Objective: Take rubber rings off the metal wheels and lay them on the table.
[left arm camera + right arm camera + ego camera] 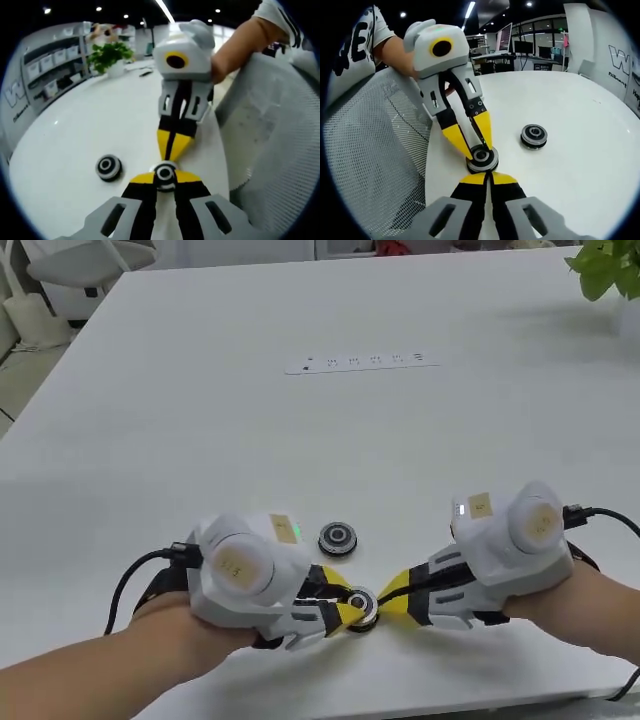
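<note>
A small metal wheel (361, 606) with a black rubber ring sits near the table's front edge, held between both grippers. My left gripper (165, 177) is shut on this wheel (165, 174), one yellow tip on each side. My right gripper (489, 176) comes from the opposite side, and its tips meet, shut, on the black ring at the wheel's (482, 157) rim. In the head view the left gripper (345, 612) and right gripper (384, 604) point at each other. A second wheel (338, 538) lies flat just behind them; the second wheel (534, 136) still wears its ring.
A white power strip (360, 362) lies across the middle of the white table (200, 420). A green plant (605, 265) stands at the far right corner. A grey mesh chair (280, 150) is close behind the table's front edge.
</note>
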### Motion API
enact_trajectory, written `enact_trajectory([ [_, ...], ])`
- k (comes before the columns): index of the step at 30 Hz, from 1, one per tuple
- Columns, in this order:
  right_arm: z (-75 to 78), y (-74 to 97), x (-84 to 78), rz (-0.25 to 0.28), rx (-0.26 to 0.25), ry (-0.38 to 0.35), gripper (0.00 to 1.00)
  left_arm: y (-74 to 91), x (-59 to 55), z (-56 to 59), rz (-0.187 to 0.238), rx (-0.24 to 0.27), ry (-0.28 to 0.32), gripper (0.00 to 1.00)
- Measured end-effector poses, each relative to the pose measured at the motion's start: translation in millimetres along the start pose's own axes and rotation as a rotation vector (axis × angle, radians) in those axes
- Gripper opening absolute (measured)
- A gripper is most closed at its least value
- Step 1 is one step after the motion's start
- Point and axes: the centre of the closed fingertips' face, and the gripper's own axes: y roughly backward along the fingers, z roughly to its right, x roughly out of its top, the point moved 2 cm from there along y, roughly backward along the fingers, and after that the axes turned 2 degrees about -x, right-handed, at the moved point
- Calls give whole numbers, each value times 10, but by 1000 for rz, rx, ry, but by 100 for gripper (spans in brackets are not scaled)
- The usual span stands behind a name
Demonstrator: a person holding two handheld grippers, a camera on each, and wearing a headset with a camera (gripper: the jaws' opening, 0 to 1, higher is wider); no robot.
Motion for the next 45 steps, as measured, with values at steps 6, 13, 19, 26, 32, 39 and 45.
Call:
enact_trajectory([
  [6, 23, 35, 6, 12, -2, -68, 0, -1, -3, -2, -6, 3, -8, 13],
  [13, 30, 47, 15, 27, -1, -149, 0, -1, -1, 2, -10, 8, -11, 12],
  [19, 65, 66, 33, 58, -4, -228, 0, -2, 1, -1, -18, 15, -15, 12],
  [26, 49, 74, 97, 99, 9, -273, 0, -5, 3, -5, -21, 20, -10, 12],
  [32, 30, 80, 115, 101, 12, -265, 0, -9, 4, -4, -26, 22, -4, 12],
  [39, -18, 62, 168, 99, 28, -241, 0, -9, 6, -6, -32, 23, 0, 12],
  [45, -27, 65, 172, 104, 34, -246, 0, -6, 5, -5, -32, 24, 1, 12],
])
